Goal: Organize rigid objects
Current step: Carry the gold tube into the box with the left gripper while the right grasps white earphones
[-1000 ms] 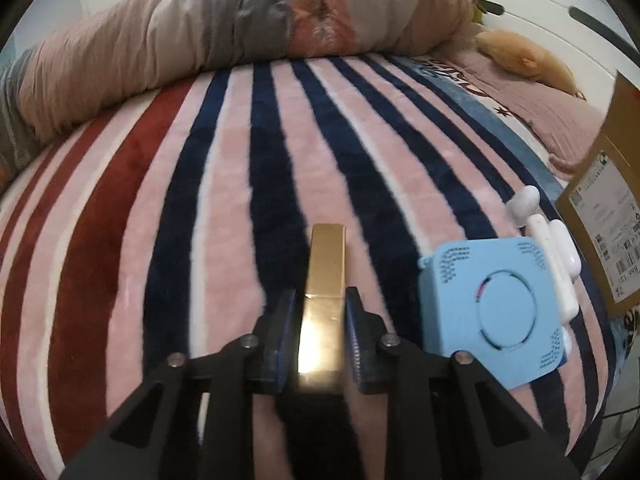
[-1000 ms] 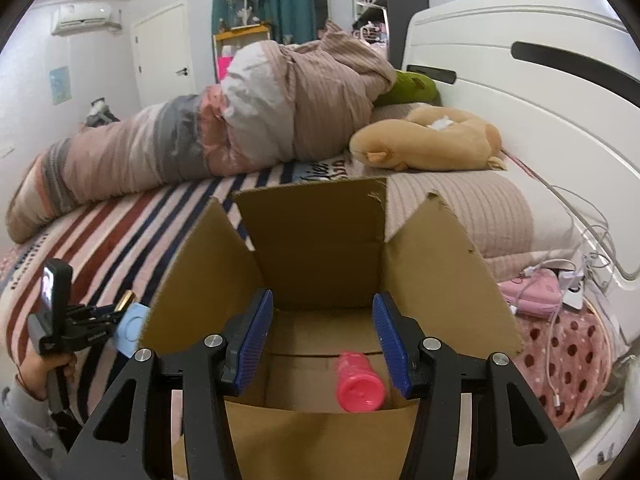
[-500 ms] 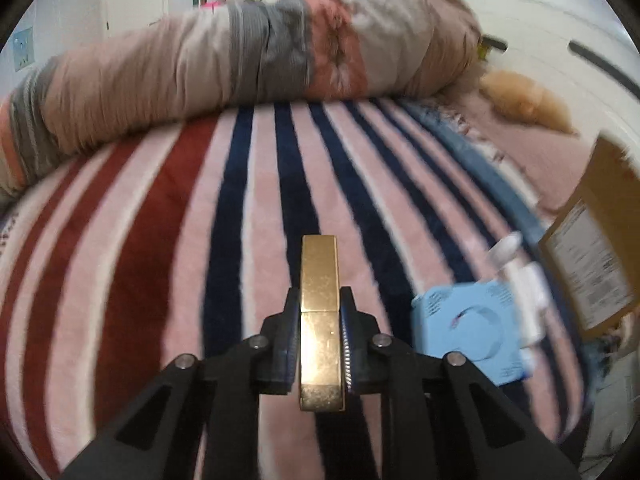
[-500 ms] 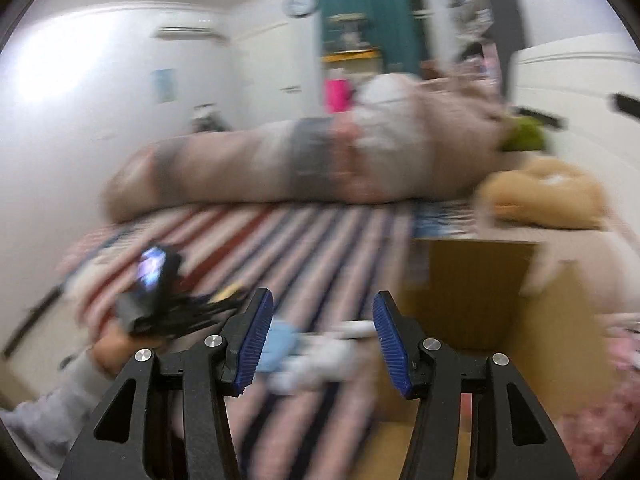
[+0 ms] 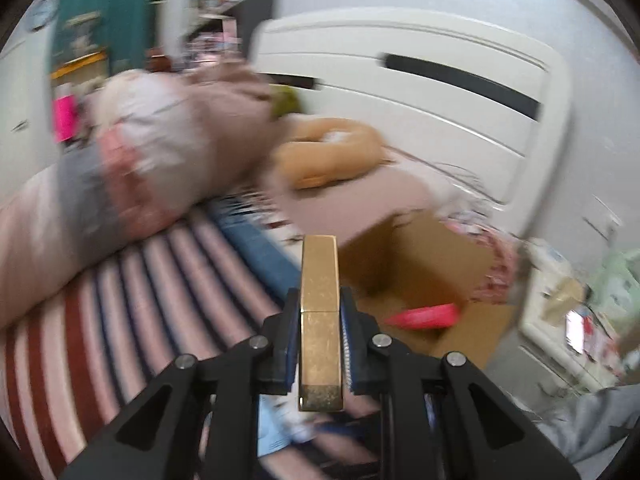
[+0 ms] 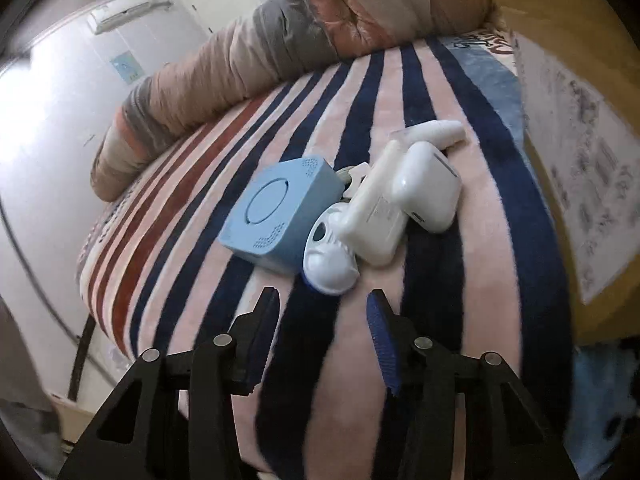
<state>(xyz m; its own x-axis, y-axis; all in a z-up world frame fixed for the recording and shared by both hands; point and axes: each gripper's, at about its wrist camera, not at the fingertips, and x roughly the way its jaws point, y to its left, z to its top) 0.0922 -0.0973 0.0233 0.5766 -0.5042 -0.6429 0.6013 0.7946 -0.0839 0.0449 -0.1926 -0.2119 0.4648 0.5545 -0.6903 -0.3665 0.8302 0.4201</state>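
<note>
Left gripper clamps gold bar frame centre; right gripper spread, empty, below blue box.

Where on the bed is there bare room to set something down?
Free: the striped blanket between the blue box and the rolled duvet, and the strip before the right gripper. Crowded: white gadgets bunched against the blue box.

Left tool clamped (pads both touching), right tool spread wide.
</note>
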